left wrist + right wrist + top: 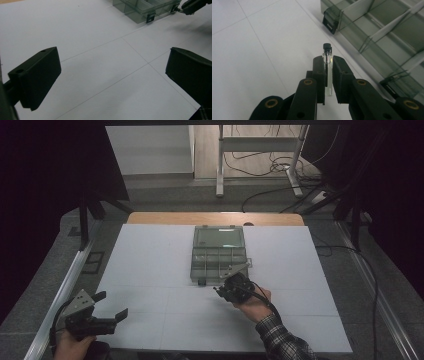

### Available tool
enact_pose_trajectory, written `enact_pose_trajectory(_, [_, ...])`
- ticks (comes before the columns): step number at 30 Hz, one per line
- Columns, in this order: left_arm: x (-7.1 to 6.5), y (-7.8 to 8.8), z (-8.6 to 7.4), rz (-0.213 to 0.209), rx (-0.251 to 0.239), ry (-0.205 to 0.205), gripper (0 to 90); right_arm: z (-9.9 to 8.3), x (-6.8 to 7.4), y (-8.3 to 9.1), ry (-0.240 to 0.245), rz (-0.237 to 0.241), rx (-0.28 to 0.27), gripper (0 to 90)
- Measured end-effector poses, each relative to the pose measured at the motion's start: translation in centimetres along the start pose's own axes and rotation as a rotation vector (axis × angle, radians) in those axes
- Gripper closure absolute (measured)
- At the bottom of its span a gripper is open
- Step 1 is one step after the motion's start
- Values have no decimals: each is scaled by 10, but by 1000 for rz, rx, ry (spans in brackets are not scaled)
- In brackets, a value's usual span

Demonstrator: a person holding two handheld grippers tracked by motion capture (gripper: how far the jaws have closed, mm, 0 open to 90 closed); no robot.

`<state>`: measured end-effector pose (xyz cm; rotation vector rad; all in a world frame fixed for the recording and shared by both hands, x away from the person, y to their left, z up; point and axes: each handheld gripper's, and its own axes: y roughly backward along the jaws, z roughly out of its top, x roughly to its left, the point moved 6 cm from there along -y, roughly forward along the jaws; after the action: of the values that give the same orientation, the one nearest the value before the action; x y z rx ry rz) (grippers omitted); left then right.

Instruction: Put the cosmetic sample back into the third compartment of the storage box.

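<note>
Dim room, dark curtains either side, cables on the floor beyond a white desk marked with thin grid lines. On the desk, mid-far, I see a smoky clear plastic organizer box, lid tipped open toward the far side, dividers splitting the tray into compartments, black latches on the near wall.

My right claw sits just at the box's near right corner, low over the desk. In the right gripper view its jaws are closed to a narrow gap and clamp a small glass vial with a black cap; the vial stands upright between the pads, cap end poking out past the jaw tips, clear body running down between them. The vial is outside the box, just beside its near wall, above bare desk. Whether its bottom touches the desk I can't tell.

My left claw is at the near left corner of the desk, well apart from the box. Its jaws are spread wide with nothing between them, just white desk. A plaid sleeve comes in on the right forearm.
</note>
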<state>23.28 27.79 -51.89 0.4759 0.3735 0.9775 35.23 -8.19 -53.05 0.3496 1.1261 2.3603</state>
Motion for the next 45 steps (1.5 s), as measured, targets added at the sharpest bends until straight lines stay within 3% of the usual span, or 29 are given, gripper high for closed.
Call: enact_pose_trajectory(45, [0, -1, 0, -10, -1, 2, 3, 26, -51, -5, -74, -91, -51, 807])
